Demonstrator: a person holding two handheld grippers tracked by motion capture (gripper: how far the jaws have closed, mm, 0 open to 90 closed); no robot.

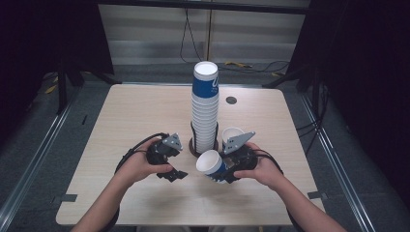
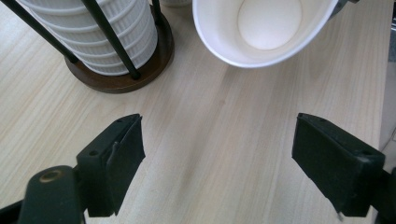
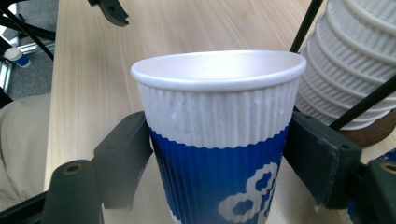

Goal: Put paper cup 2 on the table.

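1. While the right gripper point(image 1: 223, 170) clenches a paper cup point(image 1: 211, 164) between its two black jaws, the cup lies tilted, its open mouth turned toward the left gripper point(image 1: 172, 175).
2. Seen in the right gripper view, the cup point(image 3: 219, 140) sits with a jaw pressed against each side of its ribbed wall, at the line where the white upper band meets the blue lower part.
3. Blue with a white pattern, the cup's lower half fills the space between those jaws; its rim stands above them.
4. Held by the person's left hand point(image 1: 140, 166), the left gripper rests low over the table point(image 1: 121, 121), just left of the cup.
5. Its jaws stand wide apart with nothing between them; in the left gripper view, bare wood point(image 2: 215, 154) shows in the gap.
6. Beyond those jaws the cup's white inside point(image 2: 266, 28) faces the camera, near but not touching them.
7. Behind both grippers a tall stack of cups point(image 1: 205, 106) stands upright in a holder of black rods on a round dark base point(image 2: 121, 79).
8. Topmost in the stack is a blue cup with a white rim.
9. Another white cup point(image 1: 232, 135) stands on the table just right of the stack, behind the right gripper's grey plate point(image 1: 238, 141).
10. Near the table's far edge lies a small dark round spot point(image 1: 231, 100).
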